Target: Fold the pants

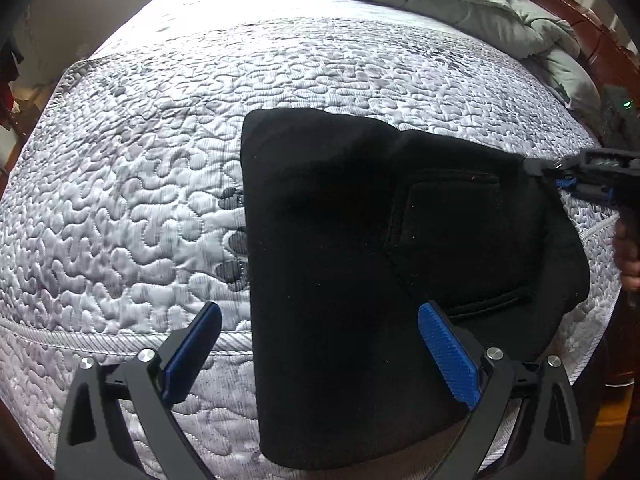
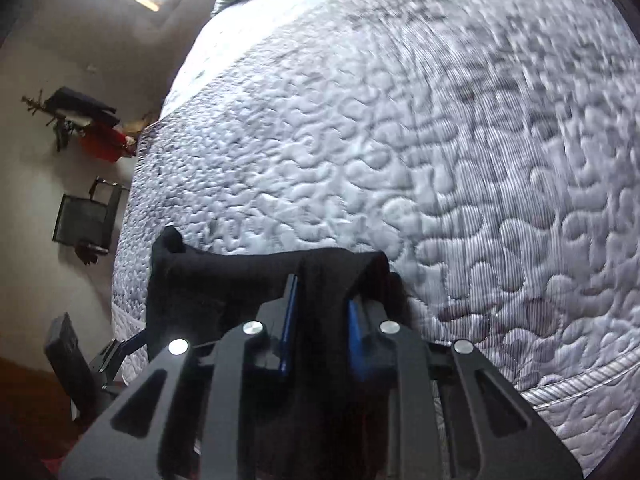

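Folding is partway along: black pants (image 1: 360, 260) are lying on the quilted mattress (image 1: 140, 180) as a compact doubled bundle, with a back pocket (image 1: 448, 240) facing up toward 3 o'clock in the left wrist view. The near end of the bundle is draping over the mattress edge at 6 o'clock.

Right gripper (image 2: 322, 308) is pinching a bunched edge of the cloth; its jaws are standing nearly closed, with dark fabric filling the narrow gap between the blue pads (image 2: 289, 320). From the left wrist view, this gripper is sitting at 3 o'clock, clamped on the far right corner of the pants.

Left gripper (image 1: 320, 328) is hovering over the near edge of the pants, jaws spread wide and holding nothing; one finger is over bare mattress at 7 o'clock, the other over cloth at 5 o'clock.

Judgement: current step appears to be preparing another fold. Next move is calling for the left jaws to close on the near corner, so both corners are travelling together toward 9 o'clock. A green duvet (image 1: 440, 4) is lying bunched at 12 to 1 o'clock, well apart.
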Available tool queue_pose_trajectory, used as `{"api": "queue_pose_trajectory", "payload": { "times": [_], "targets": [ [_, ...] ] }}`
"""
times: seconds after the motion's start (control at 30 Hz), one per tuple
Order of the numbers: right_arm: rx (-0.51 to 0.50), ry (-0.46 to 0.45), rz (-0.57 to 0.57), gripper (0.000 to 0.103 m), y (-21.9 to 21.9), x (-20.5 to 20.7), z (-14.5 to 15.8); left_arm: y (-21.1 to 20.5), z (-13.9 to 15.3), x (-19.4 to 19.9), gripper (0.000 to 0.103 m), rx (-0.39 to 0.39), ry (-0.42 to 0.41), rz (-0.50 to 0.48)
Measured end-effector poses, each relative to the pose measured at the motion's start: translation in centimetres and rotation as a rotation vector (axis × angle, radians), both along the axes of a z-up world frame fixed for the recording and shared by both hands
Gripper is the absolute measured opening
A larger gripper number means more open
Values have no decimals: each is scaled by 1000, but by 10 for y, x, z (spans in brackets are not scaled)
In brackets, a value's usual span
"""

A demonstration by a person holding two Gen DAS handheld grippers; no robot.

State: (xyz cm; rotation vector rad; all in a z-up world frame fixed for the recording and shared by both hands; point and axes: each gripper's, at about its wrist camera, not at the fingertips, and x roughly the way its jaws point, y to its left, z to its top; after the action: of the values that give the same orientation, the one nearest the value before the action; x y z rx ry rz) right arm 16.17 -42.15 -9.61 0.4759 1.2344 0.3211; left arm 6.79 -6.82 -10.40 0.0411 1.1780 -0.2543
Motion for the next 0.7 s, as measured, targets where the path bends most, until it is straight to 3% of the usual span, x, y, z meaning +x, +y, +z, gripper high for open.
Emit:
{"api": "queue_pose_trajectory", "payload": {
  "times": [0.17,0.2,0.23,0.27,0.5,0.63,0.67,0.7],
  "targets": [
    [16,2,-17,24,-1,0,-5,-3,-5,1,99,0,5,-6],
    [27,-10,-15,31,-2,-4,-1,-3,-5,1,99,-1,5,-6],
    [27,-13,-16,46,-3,-7,2,-2,-4,1,99,-8,6,-5],
    [17,-19,-12,51,-4,-14,7,-1,-3,0,99,-16,8,-3],
    [-24,-22,60,61,2,-71,16,1,5,-3,99,-44,5,-6],
    [-70,18,88,60,14,-95,4,0,10,-6,99,-56,-3,-10],
    [-82,17,92,57,15,-97,3,0,11,-7,99,-55,-7,-11],
    [-82,17,100,45,17,-99,1,0,13,-8,99,-53,-10,-12]
  ]
}}
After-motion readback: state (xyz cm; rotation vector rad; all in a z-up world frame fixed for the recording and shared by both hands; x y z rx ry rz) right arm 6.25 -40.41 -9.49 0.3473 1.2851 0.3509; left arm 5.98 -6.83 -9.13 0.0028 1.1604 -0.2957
